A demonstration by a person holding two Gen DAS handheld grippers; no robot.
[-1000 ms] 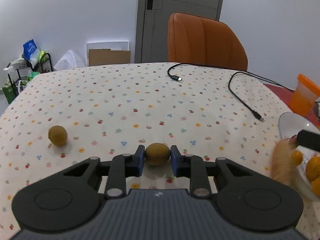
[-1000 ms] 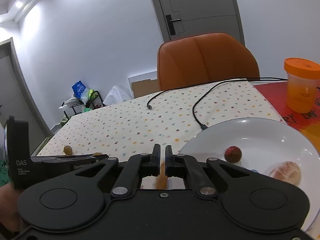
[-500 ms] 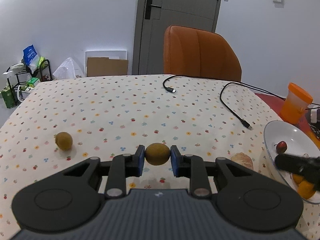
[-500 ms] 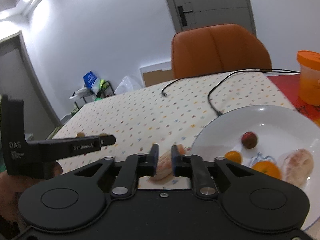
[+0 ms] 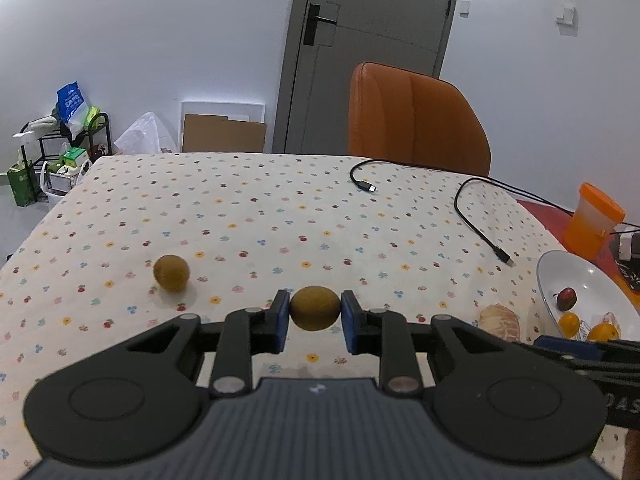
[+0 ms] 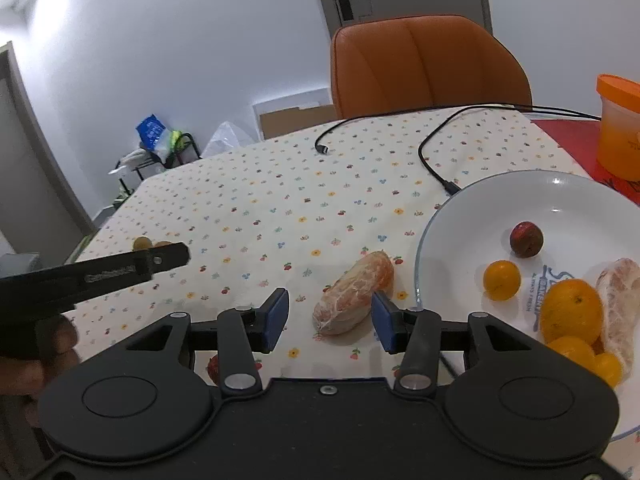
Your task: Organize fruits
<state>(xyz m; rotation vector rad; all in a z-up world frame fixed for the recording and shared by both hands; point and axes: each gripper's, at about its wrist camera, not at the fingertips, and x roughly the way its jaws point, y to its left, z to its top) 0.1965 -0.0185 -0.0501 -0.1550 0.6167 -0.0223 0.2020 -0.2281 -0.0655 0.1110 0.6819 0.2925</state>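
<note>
White walls, a grey door [image 5: 368, 52] and an orange chair [image 5: 416, 120] back there, and up front a tabletop [image 5: 280, 216] with a dotted flowery cloth. Using the white plate [image 6: 460, 216] as the landmark: it's got a dark red fruit [image 6: 526, 239], a few small oranges [image 6: 501, 280] and a peeled citrus piece [image 6: 620, 296] in it. Just left of the plate's rim, on the cloth, sits another peeled citrus chunk [image 6: 354, 292]. The right claw [image 6: 330, 316] is spread wide around that chunk, with one pad right by the chunk's near end, can't tell if it's touching. The left claw [image 5: 315, 322] is pinching a kiwi [image 5: 315, 308] between its blue pads, well left of the plate and lifted off the cloth as far as I can tell. A second kiwi [image 5: 171, 278] lies on the cloth even farther left. Behind the plate there's an orange-lidded cup [image 6: 618, 128], plus two black cables [image 5: 480, 228] trailing across the cloth.
</note>
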